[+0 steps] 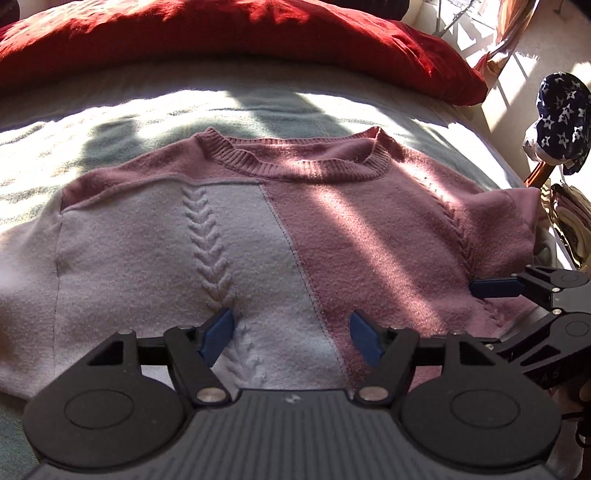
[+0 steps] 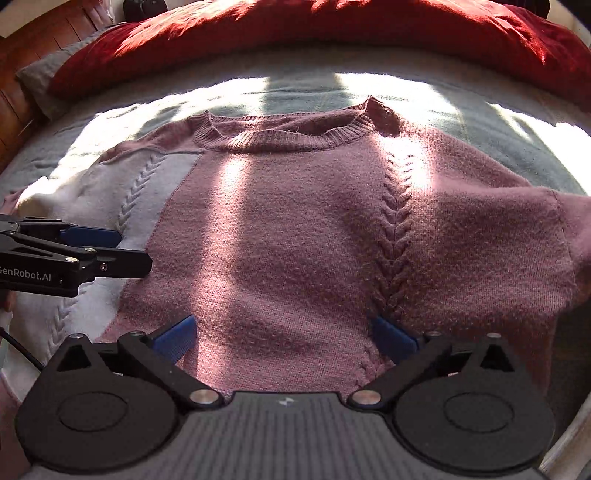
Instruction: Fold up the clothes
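Observation:
A knitted sweater, half pink and half white with braided cable lines, lies flat on the bed with its ribbed collar at the far side. My left gripper hovers open over its near part, straddling the seam between the white and pink panels, with nothing pinched. In the right wrist view the same sweater fills the middle, and my right gripper stands wide open above the pink panel beside a cable braid. Each gripper shows in the other's view: the right gripper at the right edge, the left gripper at the left.
A red pillow lies across the head of the bed, which has a pale green cover. A dark star-patterned cloth hangs at the right past the bed's edge. A wooden headboard is at the far left.

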Demonstrator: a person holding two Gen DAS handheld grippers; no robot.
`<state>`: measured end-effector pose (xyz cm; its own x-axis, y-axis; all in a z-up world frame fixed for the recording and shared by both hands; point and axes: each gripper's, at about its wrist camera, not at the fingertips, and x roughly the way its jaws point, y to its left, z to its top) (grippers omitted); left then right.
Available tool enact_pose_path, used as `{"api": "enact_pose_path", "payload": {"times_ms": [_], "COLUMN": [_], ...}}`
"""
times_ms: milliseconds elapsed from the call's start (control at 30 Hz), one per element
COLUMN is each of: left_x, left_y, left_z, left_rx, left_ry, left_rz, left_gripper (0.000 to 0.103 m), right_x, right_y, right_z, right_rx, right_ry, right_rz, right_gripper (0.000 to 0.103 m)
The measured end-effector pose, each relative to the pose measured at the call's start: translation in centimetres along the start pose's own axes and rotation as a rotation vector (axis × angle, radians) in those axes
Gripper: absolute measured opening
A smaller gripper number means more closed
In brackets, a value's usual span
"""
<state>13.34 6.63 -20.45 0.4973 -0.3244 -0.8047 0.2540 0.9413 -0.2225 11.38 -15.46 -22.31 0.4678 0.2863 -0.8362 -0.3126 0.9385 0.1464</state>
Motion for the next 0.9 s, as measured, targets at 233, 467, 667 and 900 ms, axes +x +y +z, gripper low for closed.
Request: {"api": "enact_pose_path", "payload": {"times_ms": [233, 467, 667, 900], "left_x": [-1.2, -4.9, -7.3, -6.6], "left_y": [-1.5, -2.5, -3.8, -4.5], "left_z": [-1.7, -6.3, -6.4, -8.9], "left_rx": [0.129, 0.214, 0.126, 0.108], "left_ry": [-0.011, 0.100, 0.090, 0.183], "left_rz": [0.050, 0.108, 0.064, 0.041], "left_gripper": [0.073, 0.073, 0.072, 0.073], "right_x": [-0.9, -5.0, -7.0, -6.0], "right_y": [1.0, 0.3, 0.0, 0.0], "right_z": [-1.7, -6.5, -6.9, -7.2], "right_rx": [-0.138, -0.149, -0.098, -0.047], "right_ry": [-0.045, 0.044, 0.120, 0.173], "right_rz": [-0.042, -0.089, -0.096, -0.051], "right_gripper": [0.103, 0.103, 0.103, 0.103]}}
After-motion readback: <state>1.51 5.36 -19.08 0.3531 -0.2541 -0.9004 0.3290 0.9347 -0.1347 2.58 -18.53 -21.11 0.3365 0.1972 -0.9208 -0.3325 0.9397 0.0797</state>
